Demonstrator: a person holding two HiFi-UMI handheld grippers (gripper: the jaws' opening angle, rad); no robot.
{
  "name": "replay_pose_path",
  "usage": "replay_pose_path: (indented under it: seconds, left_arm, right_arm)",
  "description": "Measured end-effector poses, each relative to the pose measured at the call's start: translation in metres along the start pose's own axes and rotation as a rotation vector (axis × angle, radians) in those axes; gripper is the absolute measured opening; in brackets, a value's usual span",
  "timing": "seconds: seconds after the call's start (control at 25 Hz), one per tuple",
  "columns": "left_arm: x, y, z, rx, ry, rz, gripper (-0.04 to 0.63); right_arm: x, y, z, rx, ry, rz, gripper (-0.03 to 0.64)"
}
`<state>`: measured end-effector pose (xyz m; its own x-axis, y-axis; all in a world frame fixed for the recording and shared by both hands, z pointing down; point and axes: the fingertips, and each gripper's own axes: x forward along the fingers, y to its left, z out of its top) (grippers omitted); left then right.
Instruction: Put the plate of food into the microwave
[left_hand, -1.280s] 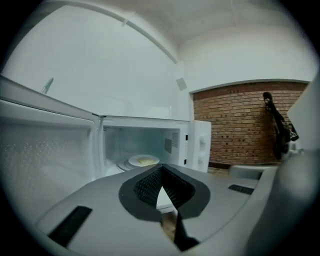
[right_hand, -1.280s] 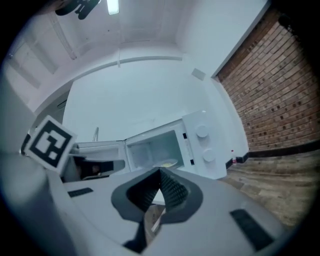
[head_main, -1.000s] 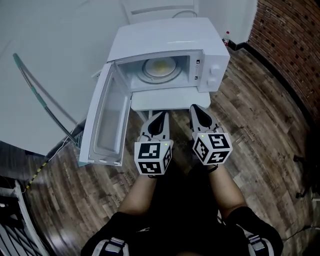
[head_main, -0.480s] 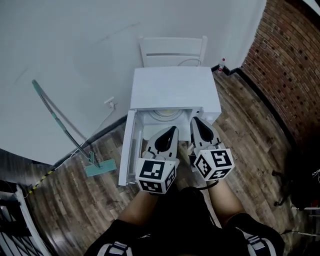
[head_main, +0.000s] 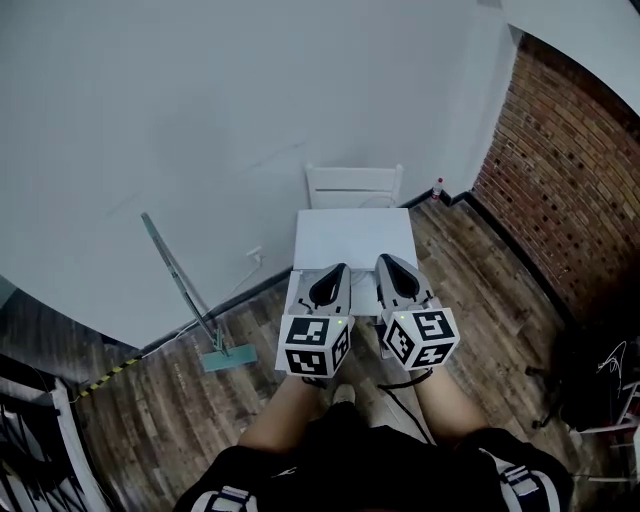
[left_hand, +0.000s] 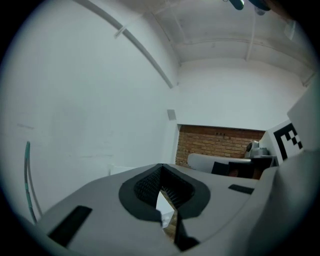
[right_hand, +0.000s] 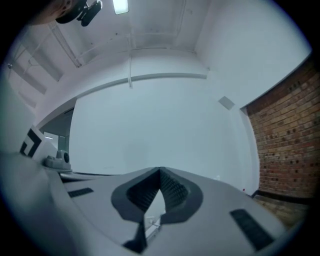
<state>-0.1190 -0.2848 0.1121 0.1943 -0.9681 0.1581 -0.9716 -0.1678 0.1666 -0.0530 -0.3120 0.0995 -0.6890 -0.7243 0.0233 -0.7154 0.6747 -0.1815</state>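
Two grippers, left gripper (head_main: 338, 272) and right gripper (head_main: 388, 264), both clenched tip to tip on nothing, are held over the near edge of one white microwave (head_main: 355, 235). One chair (head_main: 353, 186), one mop (head_main: 185, 290) and one bottle (head_main: 437, 188) stand around it. The plate of food is hidden from every view.

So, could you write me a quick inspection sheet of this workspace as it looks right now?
Surface: wood floor; no table seen.
Job's things: microwave seen from above, inside hidden; plate not in view.
Clutter: mop at the left wall; bottle by the far wall.
Grippers: left gripper and right gripper both shut, empty, held over the microwave's front.
Cables: one dark cable below the right gripper.
Surroundings: white wall, brick wall, white chair behind the microwave.
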Motion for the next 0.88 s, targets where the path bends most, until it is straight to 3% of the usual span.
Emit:
replay_pose_path:
  seconds: [0.2, 0.36, 0.64, 0.88]
  left_arm:
    - [-0.035, -0.035, 0.008, -0.018, -0.026, -0.031, -0.002]
    - [-0.052, -0.058, 0.003, 0.009, -0.015, -0.042, -0.002]
    - [-0.074, -0.072, 0.003, -0.042, -0.020, -0.053, -0.002]
    - [-0.082, -0.080, 0.005, -0.033, -0.032, -0.043, -0.002]
  right_arm:
    - [-0.040, 0.011, 0.013, 0.005, -0.003, -0.018, 0.012]
    - [-0.066, 0.010, 0.013, 0.026, -0.013, -0.027, 0.012]
    - [-0.087, 0.012, 0.020, 0.073, -0.018, -0.004, 0.012]
    - [-0.099, 0.016, 0.018, 0.060, -0.015, 0.000, 0.012]
